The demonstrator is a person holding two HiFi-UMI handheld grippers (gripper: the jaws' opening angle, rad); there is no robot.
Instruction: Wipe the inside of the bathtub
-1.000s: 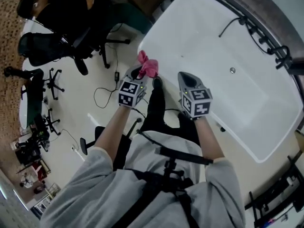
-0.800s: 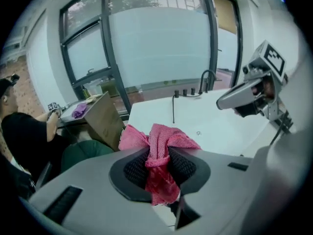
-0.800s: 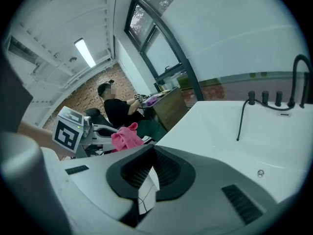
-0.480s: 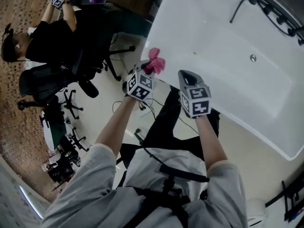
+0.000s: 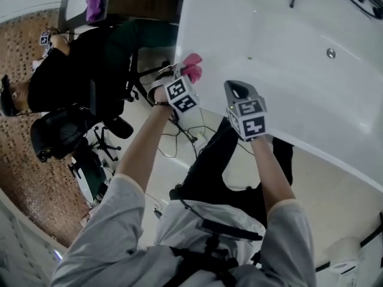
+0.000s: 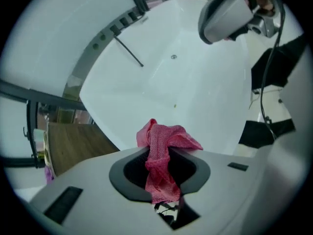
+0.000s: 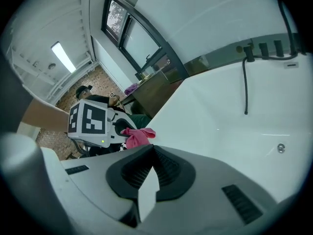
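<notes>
While the left gripper (image 5: pixel 182 75) pinches a pink cloth (image 6: pixel 164 143) by the bathtub (image 5: pixel 269 34) rim, the right gripper (image 5: pixel 237 90) hovers nearby. Its jaws meet, empty.

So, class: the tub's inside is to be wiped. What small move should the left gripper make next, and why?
Probably carry the left gripper forward over the rim and down until the cloth meets the inner wall of the tub. Its jaws are shut on the cloth, which sits by the tub's edge and appears clear of the surface.
</notes>
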